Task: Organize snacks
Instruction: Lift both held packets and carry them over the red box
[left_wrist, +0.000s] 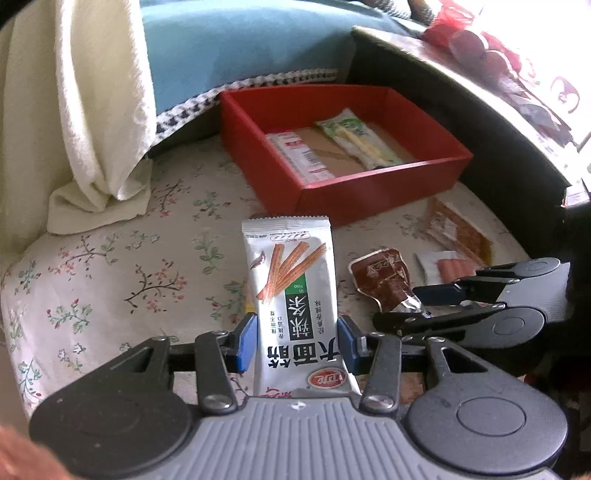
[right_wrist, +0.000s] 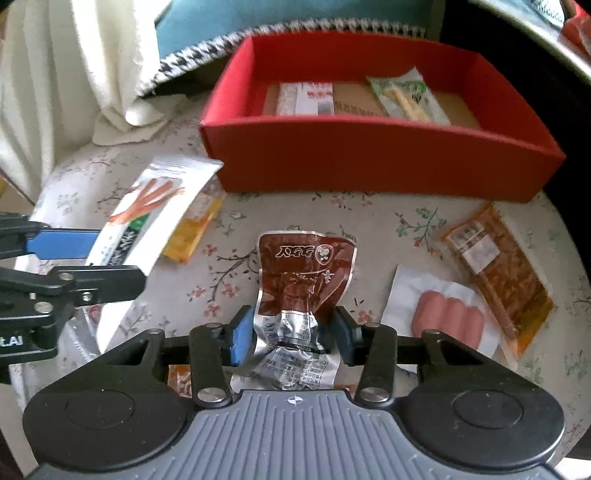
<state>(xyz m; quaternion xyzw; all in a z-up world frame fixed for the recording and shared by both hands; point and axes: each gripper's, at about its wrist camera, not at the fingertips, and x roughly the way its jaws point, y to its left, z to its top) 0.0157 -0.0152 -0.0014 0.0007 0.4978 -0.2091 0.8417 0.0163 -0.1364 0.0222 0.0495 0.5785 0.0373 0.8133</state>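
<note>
The left gripper (left_wrist: 297, 341) is closed on a silver snack packet (left_wrist: 291, 295), its blue pads pressing both long edges, and the packet stands up lifted off the flowered cloth (left_wrist: 110, 280) that covers the counter. The right gripper (right_wrist: 291, 338) has a crumpled brown packet (right_wrist: 303, 280) between its pads; its jaws are narrowed around the packet's silver lower end, the pads look to be against the foil on both sides, and the packet's brown upper part lies on the cloth. Seen from the right wrist, the left gripper comes in from the left edge with the silver packet tilted, and a yellow packet (right_wrist: 194, 230) lies partly under that silver one. Beyond both grippers sits a red box (left_wrist: 369, 192), open at the top, near the far edge of the cloth. Inside it lie a pink-and-white packet (left_wrist: 299, 155) on the left and a green-and-white packet (left_wrist: 354, 138) of pale sticks on the right, apart from each other on the box's brown floor. To the right of the brown packet, on the cloth, rest a sausage packet (right_wrist: 443, 314) showing pink sausages and, just beside it, a flat orange packet (right_wrist: 495, 273). A cream towel (left_wrist: 92, 110) hangs at the far left, with a blue cushion (left_wrist: 240, 44) behind the box.
</note>
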